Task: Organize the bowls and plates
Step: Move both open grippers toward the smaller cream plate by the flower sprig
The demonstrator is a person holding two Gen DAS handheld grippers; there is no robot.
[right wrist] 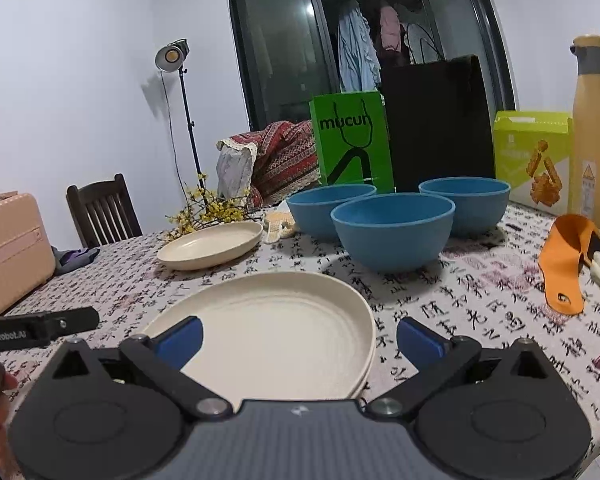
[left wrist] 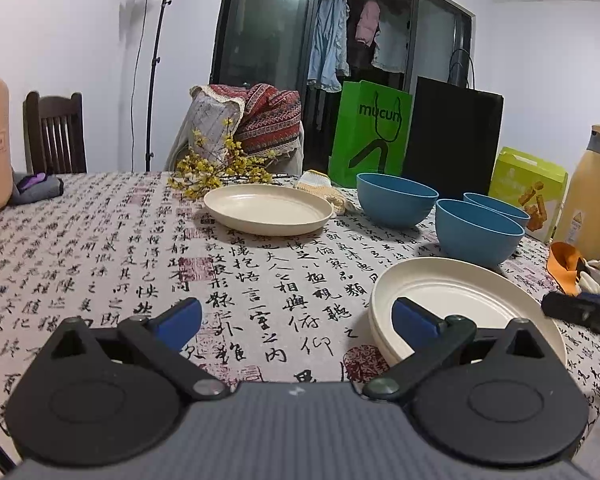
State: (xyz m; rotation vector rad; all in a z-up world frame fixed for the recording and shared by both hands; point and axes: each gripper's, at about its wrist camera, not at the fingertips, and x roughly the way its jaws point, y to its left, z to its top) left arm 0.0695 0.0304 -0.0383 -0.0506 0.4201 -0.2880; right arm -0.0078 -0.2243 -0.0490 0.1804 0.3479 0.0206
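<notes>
A single cream plate [left wrist: 268,208] [right wrist: 212,246] lies far out on the calligraphy-print tablecloth. A stack of cream plates [left wrist: 460,300] [right wrist: 276,320] sits close by. Behind the stack stand three blue bowls [left wrist: 396,200] [left wrist: 478,236] [left wrist: 496,204], upright and apart, also in the right wrist view [right wrist: 328,208] [right wrist: 392,232] [right wrist: 466,204]. My left gripper [left wrist: 298,320] is open above bare cloth, with its right finger over the stack's left rim. My right gripper [right wrist: 300,342] is open over the stack's near edge and holds nothing. Each gripper shows at the edge of the other's view [left wrist: 584,312] [right wrist: 40,328].
At the table's far side are a green paper bag [left wrist: 370,136], a black bag [left wrist: 454,140], a green snack box [right wrist: 534,156] and a tall yellow bottle [right wrist: 598,128]. An orange item [right wrist: 564,264] lies right. Yellow flowers [left wrist: 220,168], a pink case [right wrist: 12,240] and a chair [left wrist: 56,132] are left.
</notes>
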